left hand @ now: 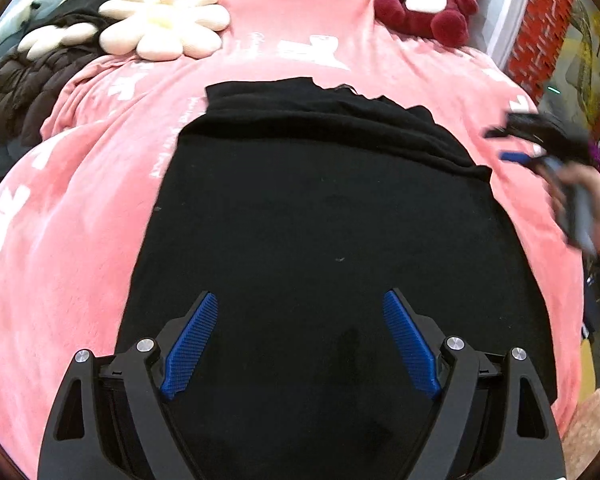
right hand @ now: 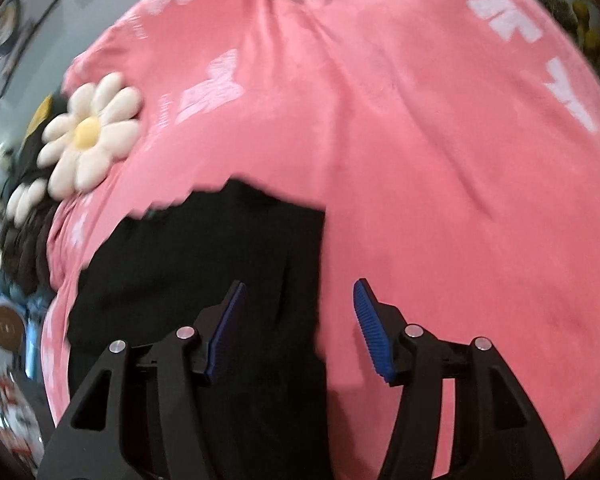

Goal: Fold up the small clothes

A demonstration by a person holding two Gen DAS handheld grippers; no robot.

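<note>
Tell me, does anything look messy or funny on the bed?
A little. The black cloth has its far edge bunched in uneven, crooked layers, not flat. Both grippers, left and right, are open and hold nothing. Nothing looks spilled or broken.

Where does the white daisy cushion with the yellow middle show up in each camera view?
Left wrist view: the daisy cushion lies at the upper left, on the pink blanket beyond the black garment.
Right wrist view: the daisy cushion lies at the left edge of the pink blanket, up and left of the black garment.
Shared landmark: the black garment's far edge.
</note>
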